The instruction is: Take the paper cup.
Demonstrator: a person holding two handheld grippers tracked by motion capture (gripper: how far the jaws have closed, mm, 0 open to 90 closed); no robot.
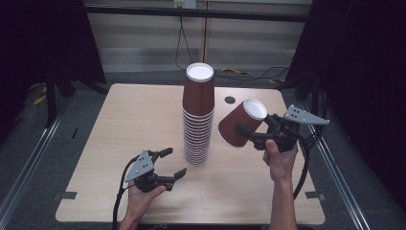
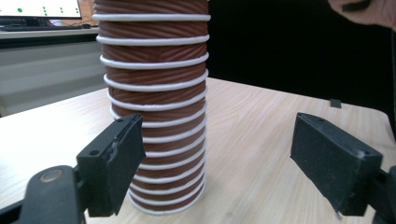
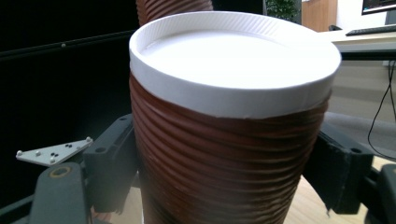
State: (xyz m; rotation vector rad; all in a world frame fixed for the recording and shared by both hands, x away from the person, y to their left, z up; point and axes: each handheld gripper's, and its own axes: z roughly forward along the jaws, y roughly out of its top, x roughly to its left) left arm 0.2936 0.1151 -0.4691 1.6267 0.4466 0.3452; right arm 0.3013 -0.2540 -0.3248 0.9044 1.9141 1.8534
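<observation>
A: Where was the loose cup [image 1: 242, 122]?

B: At three o'clock of the stack [image 1: 197, 115], tilted, clamped in the right gripper [image 1: 251, 135] jaws above the counter [image 1: 129, 124]. Next, I judged, seating it on top (ribbed brown paper, white rims).

A: The left gripper [image 1: 173, 164]?

B: Jaws apart, empty.

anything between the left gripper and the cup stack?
Nothing visible. The left gripper sits just left of the cup stack, jaws apart and nothing between them; in its own view only bare table lies ahead of the stack's base. The right gripper holds a single cup, tilted, right of the stack.
</observation>
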